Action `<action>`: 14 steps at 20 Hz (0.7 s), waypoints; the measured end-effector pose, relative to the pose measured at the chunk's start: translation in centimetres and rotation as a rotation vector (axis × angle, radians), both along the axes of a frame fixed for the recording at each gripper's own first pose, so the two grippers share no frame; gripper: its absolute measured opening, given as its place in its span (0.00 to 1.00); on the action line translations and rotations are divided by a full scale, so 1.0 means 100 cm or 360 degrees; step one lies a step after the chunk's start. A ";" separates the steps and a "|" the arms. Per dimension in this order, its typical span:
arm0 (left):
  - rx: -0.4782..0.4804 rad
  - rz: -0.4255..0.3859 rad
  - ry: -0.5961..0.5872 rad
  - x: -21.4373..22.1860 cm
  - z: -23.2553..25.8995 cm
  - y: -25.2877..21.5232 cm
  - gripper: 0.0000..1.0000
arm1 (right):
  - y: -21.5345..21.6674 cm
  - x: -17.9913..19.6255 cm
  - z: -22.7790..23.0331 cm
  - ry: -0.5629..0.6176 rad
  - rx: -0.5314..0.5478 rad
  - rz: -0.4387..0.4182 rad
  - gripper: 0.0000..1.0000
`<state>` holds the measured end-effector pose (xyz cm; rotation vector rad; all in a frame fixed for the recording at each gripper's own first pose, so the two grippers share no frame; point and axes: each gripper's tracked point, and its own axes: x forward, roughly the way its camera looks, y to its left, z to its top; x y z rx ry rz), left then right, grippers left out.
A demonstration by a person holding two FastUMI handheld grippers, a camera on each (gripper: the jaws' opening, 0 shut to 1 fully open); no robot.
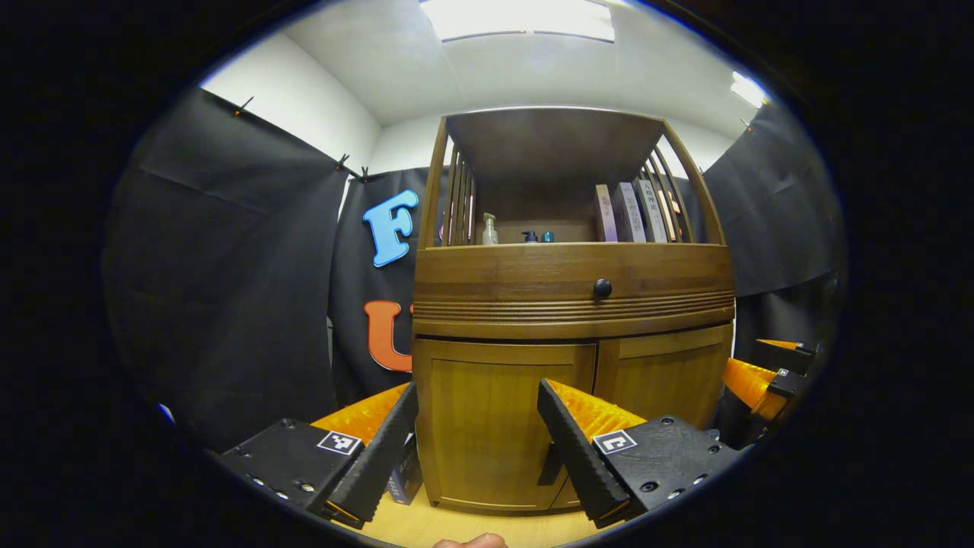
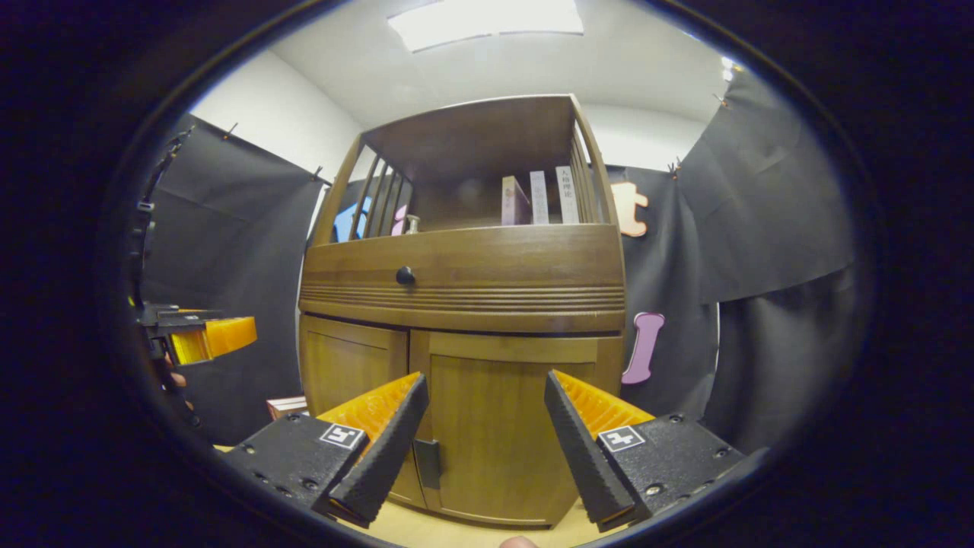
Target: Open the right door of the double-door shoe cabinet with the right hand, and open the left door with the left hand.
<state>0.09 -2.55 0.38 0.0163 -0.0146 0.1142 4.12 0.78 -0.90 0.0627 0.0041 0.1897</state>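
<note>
Wooden shoe cabinet [image 1: 571, 304] stands straight ahead on a pale worktop [image 1: 426, 525], both lower doors closed. Left gripper [image 1: 478, 449] is open, fingers spread wide, aimed at the left door [image 1: 494, 426] w/o touching it; that door's dark handle [image 1: 549, 466] sits low by the centre seam, partly behind the gripper's right finger. Right door [image 1: 662, 384] next to it, also closed.

In the right gripper view, right gripper [image 2: 487, 449] is open too, fingers wide apart, facing the right door [image 2: 506, 434] but clear of it. Its dark handle [image 2: 428, 463] is low on the door's inner edge, just beside the gripper's left finger.

Above the doors: a drawer front w/ round black knob [image 1: 602, 288], then an open shelf w/ books [image 1: 628, 213] at right and small bottles [image 1: 491, 230] at left. Black cloth hangs behind and to both sides.
</note>
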 end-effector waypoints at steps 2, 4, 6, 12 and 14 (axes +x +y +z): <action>-0.0014 0.0028 -0.0002 0.000 0.000 0.007 0.95 | 0.010 0.000 0.006 -0.0026 -0.0018 0.0040 1.00; -0.0044 0.0002 -0.0007 0.001 0.004 0.005 0.95 | 0.015 0.000 0.007 -0.0014 -0.0025 0.0055 0.96; -0.0036 -0.0017 -0.0033 0.003 0.011 0.010 0.95 | 0.018 -0.001 0.006 -0.0005 -0.0010 0.0028 0.97; 0.0009 -0.0122 -0.0046 0.013 0.010 0.028 1.00 | 0.049 0.002 -0.037 0.0114 0.0081 -0.0024 0.97; 0.0018 -0.0137 -0.0023 0.018 0.004 0.037 0.95 | 0.064 0.006 -0.061 0.0176 0.0114 -0.0029 0.96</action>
